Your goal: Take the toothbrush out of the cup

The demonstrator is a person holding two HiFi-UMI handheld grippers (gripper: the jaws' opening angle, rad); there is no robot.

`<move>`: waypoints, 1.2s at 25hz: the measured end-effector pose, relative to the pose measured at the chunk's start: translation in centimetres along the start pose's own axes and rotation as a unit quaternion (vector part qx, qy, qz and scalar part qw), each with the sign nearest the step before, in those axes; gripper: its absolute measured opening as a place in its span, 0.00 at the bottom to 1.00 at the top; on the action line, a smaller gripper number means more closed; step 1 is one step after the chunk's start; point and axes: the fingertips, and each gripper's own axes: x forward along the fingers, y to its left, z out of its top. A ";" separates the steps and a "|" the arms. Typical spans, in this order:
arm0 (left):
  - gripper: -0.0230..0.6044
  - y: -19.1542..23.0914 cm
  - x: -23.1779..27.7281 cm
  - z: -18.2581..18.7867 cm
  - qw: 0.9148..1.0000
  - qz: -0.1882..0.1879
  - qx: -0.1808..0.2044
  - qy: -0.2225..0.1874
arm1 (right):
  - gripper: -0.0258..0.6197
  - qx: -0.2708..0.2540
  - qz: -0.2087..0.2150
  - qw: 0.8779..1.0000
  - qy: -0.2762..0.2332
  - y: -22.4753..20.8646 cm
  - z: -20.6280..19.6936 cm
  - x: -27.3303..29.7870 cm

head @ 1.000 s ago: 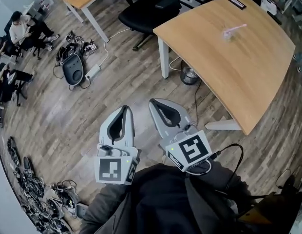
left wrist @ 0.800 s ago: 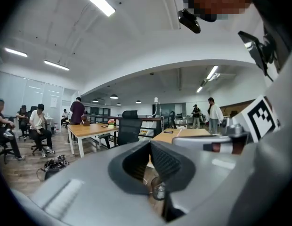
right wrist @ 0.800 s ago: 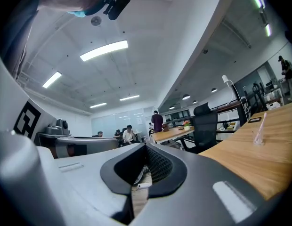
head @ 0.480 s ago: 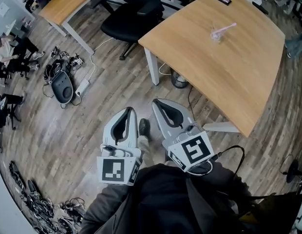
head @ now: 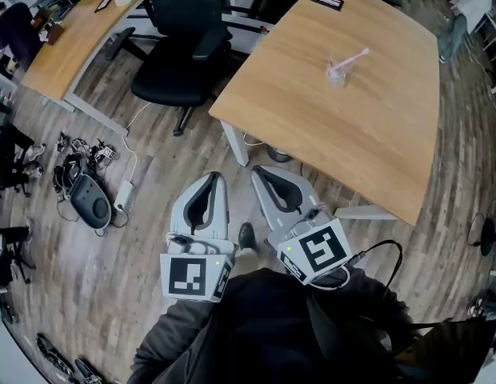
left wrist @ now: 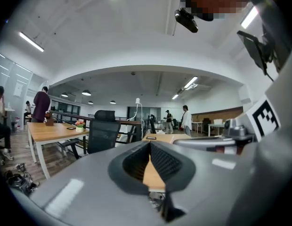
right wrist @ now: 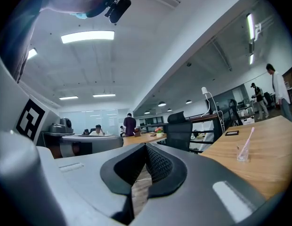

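Observation:
A clear cup (head: 336, 74) holding a pink toothbrush (head: 350, 58) stands on the far half of a wooden table (head: 376, 134) at the upper right of the head view. The right gripper view shows the same cup (right wrist: 241, 155) and toothbrush (right wrist: 248, 140) off to the right, well ahead. My left gripper (head: 208, 179) and right gripper (head: 262, 171) are held side by side over the wood floor, short of the table's near edge. Both are shut with nothing in them, jaws meeting at the tips (left wrist: 150, 144) (right wrist: 146, 146).
A black office chair (head: 180, 54) stands left of the table, with a second desk (head: 76, 34) beyond it. A power strip and cabled gear (head: 92, 198) lie on the floor at left. A dark card (head: 327, 0) lies at the table's far end. People stand in the background.
The table with the cup has slid left and nearer in the head view as I step toward it. Both grippers stay shut and side by side. A shoe now shows between them.

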 end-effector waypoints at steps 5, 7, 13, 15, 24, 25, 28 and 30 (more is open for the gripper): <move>0.05 2.8 3.8 0.6 0.999 -0.052 -0.007 -0.008 | 0.04 -0.007 -0.048 0.999 0.000 -1.4 0.6 3.8; 0.05 3.5 4.9 1.0 0.997 -0.073 -0.005 -0.013 | 0.04 -0.008 -0.070 0.998 -0.006 -2.1 1.2 4.9; 0.05 3.7 7.4 0.8 0.992 -0.129 -0.006 -0.013 | 0.04 -0.013 -0.118 0.993 -0.015 -3.6 1.5 6.1; 0.05 3.0 8.2 0.8 0.989 -0.150 -0.004 -0.012 | 0.04 -0.013 -0.138 0.990 -0.019 -4.6 1.8 5.9; 0.05 1.0 11.2 0.5 0.982 -0.191 0.003 -0.002 | 0.04 -0.007 -0.175 0.984 -0.025 -8.0 2.0 5.3; 0.05 1.0 11.8 0.4 0.981 -0.193 0.002 -0.002 | 0.04 -0.007 -0.176 0.984 -0.024 -8.4 1.9 5.5; 0.05 0.3 13.8 0.4 0.979 -0.202 0.003 -0.002 | 0.04 -0.005 -0.184 0.983 -0.025 -10.7 2.1 6.0; 0.05 -0.4 15.3 0.5 0.978 -0.207 0.003 -0.001 | 0.04 -0.005 -0.189 0.982 -0.025 -12.3 2.3 6.1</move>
